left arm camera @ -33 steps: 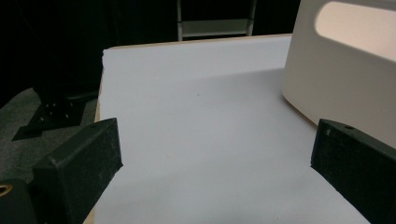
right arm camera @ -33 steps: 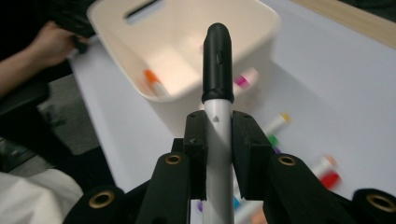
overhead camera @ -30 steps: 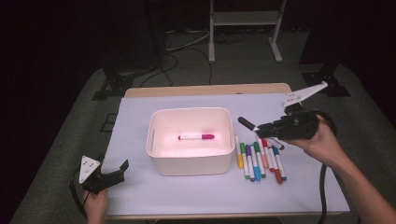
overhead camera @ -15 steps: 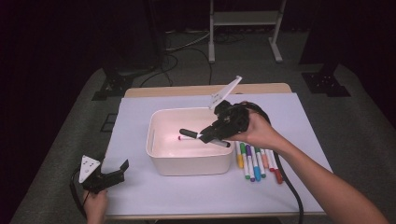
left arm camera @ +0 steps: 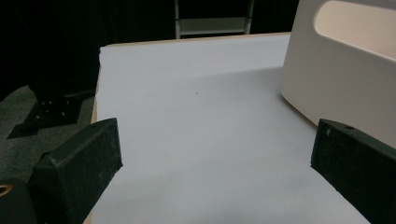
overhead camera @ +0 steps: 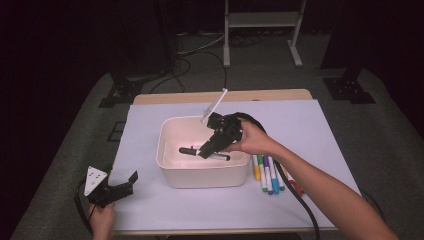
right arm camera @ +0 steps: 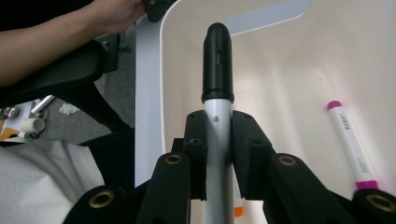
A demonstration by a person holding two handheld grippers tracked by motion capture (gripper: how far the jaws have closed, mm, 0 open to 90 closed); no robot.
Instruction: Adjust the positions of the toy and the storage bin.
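A: Right gripper (overhead camera: 206, 150) sits over the white tub (overhead camera: 170, 172), jaws clenched on a black-capped marker (right arm camera: 217, 70). In the right gripper view the grey barrel runs up between the two pads and the cap sticks out past them, pointing along the tub's inner wall.

B: Anything in the tub?

A: A pink-capped marker (right arm camera: 351, 149) lying on its floor, to the right of the held one in the right gripper view and apart from it.

B: Left gripper?

A: Left gripper (overhead camera: 131, 180) is low at the near left corner of the worktop (overhead camera: 320, 125), jaws released and wide, nothing between them. In the left gripper view the tub's outer wall stands just past one jaw, the white sheet bare below.

B: Other markers?

A: A row of loose markers (overhead camera: 267, 172) lies on the worktop just right of the tub, partly under the right forearm. Yellow, green, purple and blue are visible, with a red one at the edge.
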